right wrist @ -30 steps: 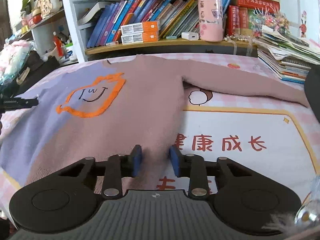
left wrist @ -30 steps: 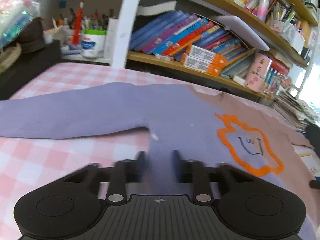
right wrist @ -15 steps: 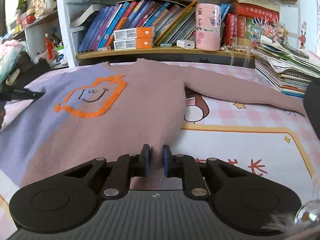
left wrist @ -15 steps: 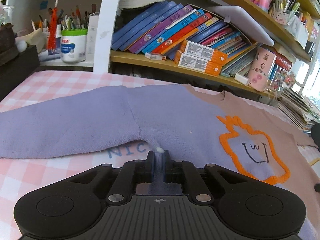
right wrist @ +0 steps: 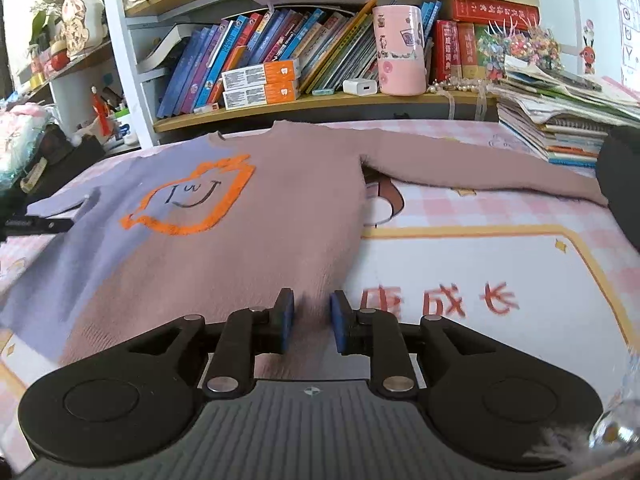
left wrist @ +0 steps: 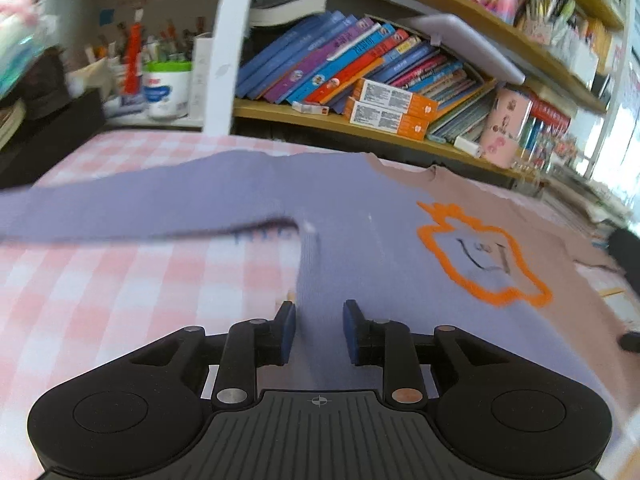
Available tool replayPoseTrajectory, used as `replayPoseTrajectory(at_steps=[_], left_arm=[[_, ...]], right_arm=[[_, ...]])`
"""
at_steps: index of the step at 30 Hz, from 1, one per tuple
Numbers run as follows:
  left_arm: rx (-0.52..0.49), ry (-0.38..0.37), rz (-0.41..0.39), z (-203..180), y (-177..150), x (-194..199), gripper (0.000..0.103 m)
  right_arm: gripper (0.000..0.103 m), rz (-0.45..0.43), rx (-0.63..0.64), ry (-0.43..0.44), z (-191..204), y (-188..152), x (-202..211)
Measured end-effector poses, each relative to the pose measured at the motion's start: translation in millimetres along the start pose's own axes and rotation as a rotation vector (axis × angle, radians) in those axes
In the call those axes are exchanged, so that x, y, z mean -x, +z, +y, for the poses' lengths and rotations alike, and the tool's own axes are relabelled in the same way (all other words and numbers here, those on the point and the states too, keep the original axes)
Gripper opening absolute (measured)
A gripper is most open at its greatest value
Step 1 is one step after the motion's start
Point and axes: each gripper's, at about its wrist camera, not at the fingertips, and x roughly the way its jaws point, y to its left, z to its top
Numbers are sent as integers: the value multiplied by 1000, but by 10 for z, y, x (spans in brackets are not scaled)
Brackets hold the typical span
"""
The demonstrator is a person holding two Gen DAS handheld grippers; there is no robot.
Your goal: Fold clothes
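Observation:
A sweater, lavender on one half and dusty pink on the other, lies flat with an orange outlined figure on its chest. Its lavender sleeve stretches left and its pink sleeve stretches right. My left gripper sits low over the lavender side edge; its jaws are opening, and the fabric between them lies flat and unpinched. My right gripper sits over the pink side edge; its jaws are opening too, with a low ridge of cloth between the blue pads.
The sweater rests on a pink checked cloth and a mat with red characters. A bookshelf runs along the back, with a pink cup. A stack of books stands at the right and a pen tub at the left.
Half a second ago both pairs of jaws were pinched nearly shut on the sweater; now both stand apart. The left gripper has drawn back from the armpit toward the lower side edge.

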Motion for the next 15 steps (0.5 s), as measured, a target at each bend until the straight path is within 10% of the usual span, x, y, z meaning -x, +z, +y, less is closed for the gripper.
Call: replayPoseTrajectory(at_steps=[12,15], left_arm=[[87,-79,-2,-188,-382,471,28],[115,-102,-4,-158,-407,454,7]], right_arm=[[22,25,24,7,120,-192,273],[13,26,30,21,154,-198,270]])
